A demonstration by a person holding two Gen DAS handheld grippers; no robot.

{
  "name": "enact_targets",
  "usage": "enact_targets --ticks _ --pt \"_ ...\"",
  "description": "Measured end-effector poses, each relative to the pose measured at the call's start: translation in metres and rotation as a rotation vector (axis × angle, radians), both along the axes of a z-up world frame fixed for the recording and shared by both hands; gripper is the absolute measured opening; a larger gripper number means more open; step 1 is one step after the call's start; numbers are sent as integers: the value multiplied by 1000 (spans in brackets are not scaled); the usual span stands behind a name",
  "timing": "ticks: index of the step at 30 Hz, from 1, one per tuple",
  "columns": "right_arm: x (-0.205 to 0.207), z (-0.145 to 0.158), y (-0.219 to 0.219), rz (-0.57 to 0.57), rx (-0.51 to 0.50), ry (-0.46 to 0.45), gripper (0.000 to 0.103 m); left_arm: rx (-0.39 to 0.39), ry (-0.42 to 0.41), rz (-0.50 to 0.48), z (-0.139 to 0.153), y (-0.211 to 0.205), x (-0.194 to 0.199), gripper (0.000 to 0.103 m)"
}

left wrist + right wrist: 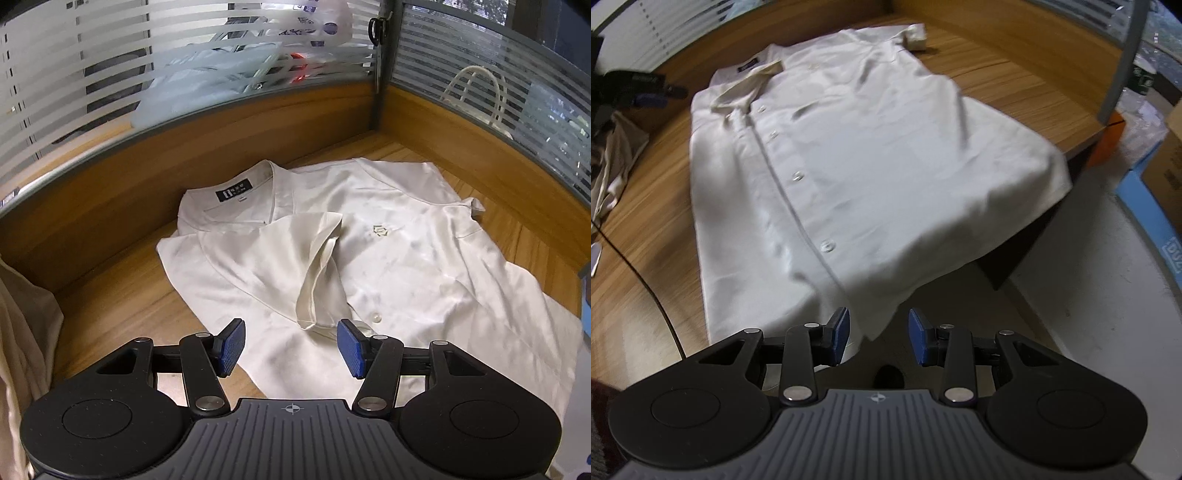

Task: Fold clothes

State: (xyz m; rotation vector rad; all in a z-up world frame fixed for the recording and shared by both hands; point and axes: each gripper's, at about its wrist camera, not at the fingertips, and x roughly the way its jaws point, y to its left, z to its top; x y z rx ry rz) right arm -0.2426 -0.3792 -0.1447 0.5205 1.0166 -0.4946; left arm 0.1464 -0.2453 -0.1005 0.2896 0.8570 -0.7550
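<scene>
A white short-sleeved button shirt (399, 266) lies face up on the wooden desk (122, 295), its collar with a black label (233, 192) towards the far wall. One sleeve (317, 273) is folded in over the chest. My left gripper (291, 345) hovers open just short of that sleeve's cuff, nothing between its blue pads (233, 345). In the right wrist view the shirt (849, 155) runs away from me and its hem corner hangs over the desk edge. My right gripper (879, 339) is open at that hem, holding nothing.
Wooden panels and striped glass screens (110, 74) wall the desk at the back and right. A beige cloth (617, 158) lies left of the shirt, with a thin black cable (639, 273) across the desk. Boxes (1160, 162) stand beyond the desk's right edge.
</scene>
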Motion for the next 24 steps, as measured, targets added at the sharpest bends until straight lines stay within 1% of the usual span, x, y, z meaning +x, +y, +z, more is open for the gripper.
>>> enact_targets --ticks 2,4,6,8,11,14,17,19,20,22,24 --pt "-2 3 -7 -8 -10 2 43 -24 28 14 -8 -6 1 59" --pt "-2 5 -15 -8 -23 4 44 -41 52 33 -15 -14 3 59" --pt "0 6 -26 7 -37 14 44 -71 81 74 -24 -22 7 59" --pt "3 5 -36 15 -39 15 44 -95 120 134 -33 -29 14 59" --pt "7 -1 -56 20 -6 27 44 -92 162 270 -46 -36 20 59" --pt "11 -3 -73 49 12 25 44 -115 217 373 -55 -41 22 59" --pt "16 -7 -88 71 31 26 44 -135 269 460 -63 -43 22 59" --pt "18 -10 -97 83 42 25 44 -146 275 501 -67 -44 22 56" --pt "19 -12 -101 85 47 26 44 -144 257 508 -67 -47 20 53" --pt "21 -15 -108 89 55 28 44 -139 204 496 -65 -54 17 24" --pt "22 -18 -116 93 64 31 44 -132 148 454 -61 -61 12 13"
